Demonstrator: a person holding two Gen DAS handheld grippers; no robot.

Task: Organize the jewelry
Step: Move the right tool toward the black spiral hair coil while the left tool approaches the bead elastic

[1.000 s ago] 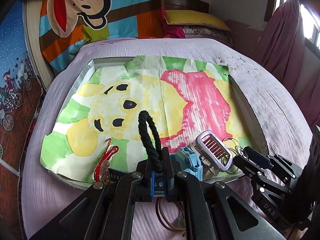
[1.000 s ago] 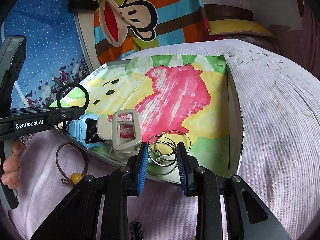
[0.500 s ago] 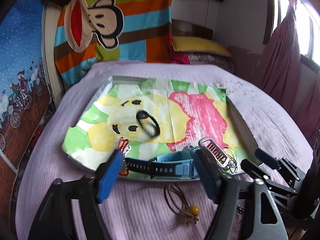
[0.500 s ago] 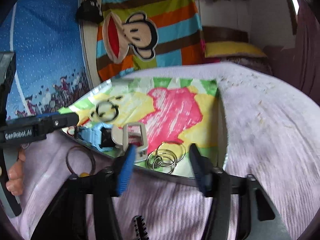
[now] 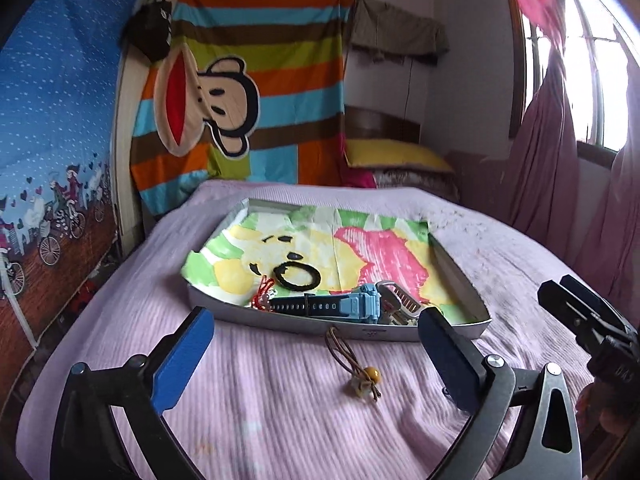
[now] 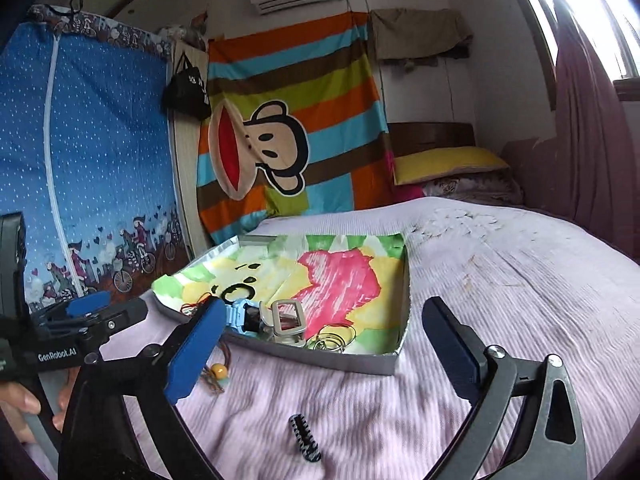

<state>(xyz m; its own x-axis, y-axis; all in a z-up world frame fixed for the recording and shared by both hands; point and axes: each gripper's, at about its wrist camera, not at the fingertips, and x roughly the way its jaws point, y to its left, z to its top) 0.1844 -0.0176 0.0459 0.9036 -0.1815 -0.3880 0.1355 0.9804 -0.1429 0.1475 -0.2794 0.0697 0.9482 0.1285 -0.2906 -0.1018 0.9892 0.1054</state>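
Note:
A shallow grey tray [image 5: 304, 326] lined with a cartoon-bear paper sits on the purple bed. In it lie a black hair tie [image 5: 296, 276], a red cord [image 5: 262, 294], a blue watch [image 5: 332, 306] and a beige clip [image 5: 396, 300]. Metal rings [image 6: 332, 338] rest in the tray's near corner. A brown cord with a yellow bead [image 5: 356, 364] lies on the bed in front of the tray. My left gripper [image 5: 316, 356] is open and empty, held back from the tray. My right gripper [image 6: 324, 352] is likewise open and empty.
A small black-and-white striped piece [image 6: 304, 438] lies on the bed near the right gripper. A striped monkey cloth [image 5: 240, 120] hangs behind, a yellow pillow [image 5: 396, 156] sits at the bed's head, and pink curtains [image 5: 552, 184] hang on the right.
The left gripper opened and let go of the black hair tie, which now lies in the tray. The right gripper opened from around the metal rings. Both pulled back from the tray.

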